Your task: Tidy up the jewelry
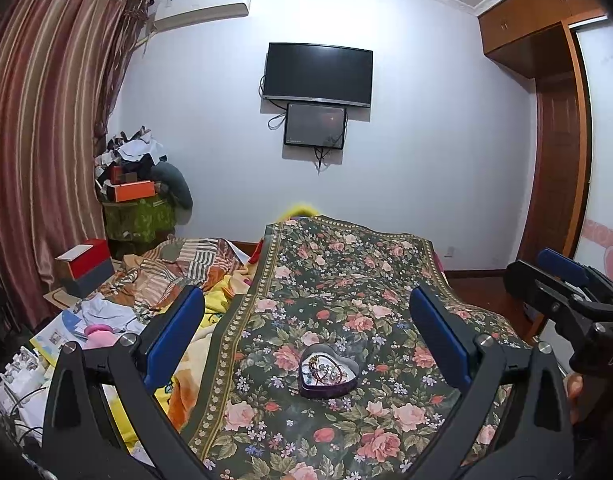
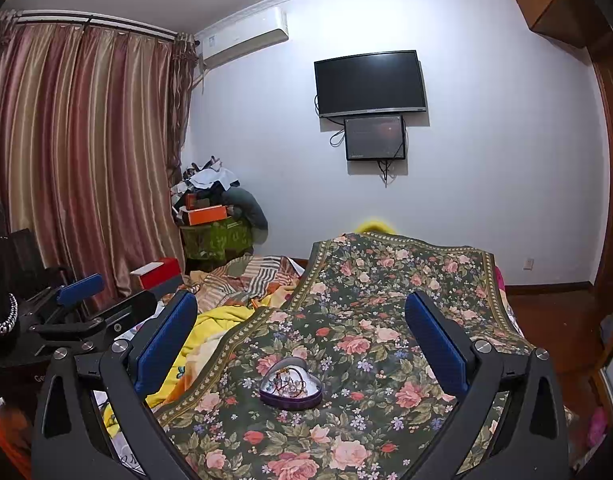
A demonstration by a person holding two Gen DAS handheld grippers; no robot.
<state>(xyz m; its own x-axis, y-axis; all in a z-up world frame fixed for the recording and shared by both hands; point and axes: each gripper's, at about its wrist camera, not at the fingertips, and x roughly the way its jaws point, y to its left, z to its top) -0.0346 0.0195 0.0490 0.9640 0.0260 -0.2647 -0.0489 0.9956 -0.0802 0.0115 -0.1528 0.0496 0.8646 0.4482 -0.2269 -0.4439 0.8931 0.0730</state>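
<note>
Both grippers' jaws gape wide, empty, above heart-shaped jewelry box (image 1: 328,372) on floral cloth (image 1: 346,280).

Heart-shaped tin (image 1: 328,370) on floral cloth (image 1: 346,280)

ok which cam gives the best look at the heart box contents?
Left wrist: the heart-shaped box is seen from steeper above, so the tangled jewelry inside shows more fully. Right wrist shows the box at a flatter angle, with the near wall hiding part of the contents.
</note>
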